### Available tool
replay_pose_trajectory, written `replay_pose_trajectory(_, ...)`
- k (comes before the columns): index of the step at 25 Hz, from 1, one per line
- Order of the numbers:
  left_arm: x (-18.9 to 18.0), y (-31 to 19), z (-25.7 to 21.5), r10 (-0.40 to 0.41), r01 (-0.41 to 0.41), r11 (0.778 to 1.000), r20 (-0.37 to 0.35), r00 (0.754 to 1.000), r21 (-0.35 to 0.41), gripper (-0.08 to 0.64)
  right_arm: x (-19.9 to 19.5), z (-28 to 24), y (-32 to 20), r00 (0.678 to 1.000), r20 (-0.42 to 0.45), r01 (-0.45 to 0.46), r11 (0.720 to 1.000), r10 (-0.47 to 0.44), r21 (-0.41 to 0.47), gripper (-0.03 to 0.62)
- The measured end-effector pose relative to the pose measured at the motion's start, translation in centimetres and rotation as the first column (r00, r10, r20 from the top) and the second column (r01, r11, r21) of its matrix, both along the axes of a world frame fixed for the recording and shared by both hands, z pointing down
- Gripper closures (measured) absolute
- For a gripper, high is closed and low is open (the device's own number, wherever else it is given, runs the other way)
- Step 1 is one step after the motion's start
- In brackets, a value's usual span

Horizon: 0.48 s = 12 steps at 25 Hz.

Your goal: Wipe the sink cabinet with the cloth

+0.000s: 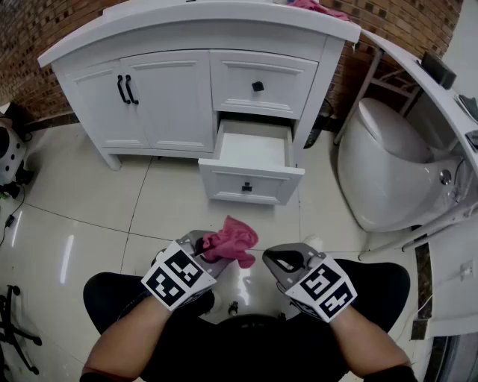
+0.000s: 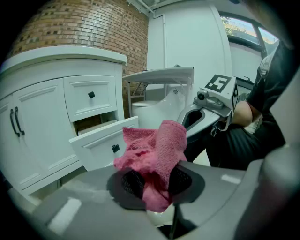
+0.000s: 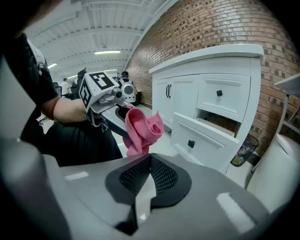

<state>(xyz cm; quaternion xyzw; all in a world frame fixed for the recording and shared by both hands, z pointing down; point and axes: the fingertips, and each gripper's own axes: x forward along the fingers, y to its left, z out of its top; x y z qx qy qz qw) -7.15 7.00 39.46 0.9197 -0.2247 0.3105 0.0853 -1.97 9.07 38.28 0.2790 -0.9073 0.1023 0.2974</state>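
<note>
A pink cloth [image 1: 233,240] is bunched in my left gripper [image 1: 210,252], which is shut on it low in the head view. The left gripper view has the cloth [image 2: 153,157] pinched between the dark pads. In the right gripper view the cloth [image 3: 142,130] hangs from the left gripper [image 3: 112,105] out ahead. My right gripper [image 1: 278,261] is shut with nothing in it, a short way right of the cloth. The white sink cabinet [image 1: 194,97] stands ahead, its lower drawer [image 1: 250,163] pulled open.
A white toilet [image 1: 392,168] stands right of the cabinet. Another pink cloth [image 1: 317,8] lies on the cabinet top. Glossy tiled floor [image 1: 89,201] spreads in front. A brick wall [image 1: 30,45] runs behind. The person's dark-clothed knees [image 1: 246,343] fill the bottom.
</note>
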Motion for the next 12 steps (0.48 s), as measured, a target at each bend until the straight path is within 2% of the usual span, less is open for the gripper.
replay_pose_trajectory(5, 0.0, -1.5, -1.7, -0.007, 0.007, 1.000, -0.032, 0.999, 0.020, 0.460, -0.3, -1.7, -1.0, 1.000, 0.021, -0.001, 1.000, 0.000, 0.023, 0.586)
replay_pose_trajectory(12, -0.7, -5.2, -4.5, -0.013, 0.012, 0.997, 0.021, 1.000, 0.075, 0.462, -0.1, -7.3, -4.9, 0.987, 0.159, -0.006, 1.000, 0.003, 0.015, 0.586)
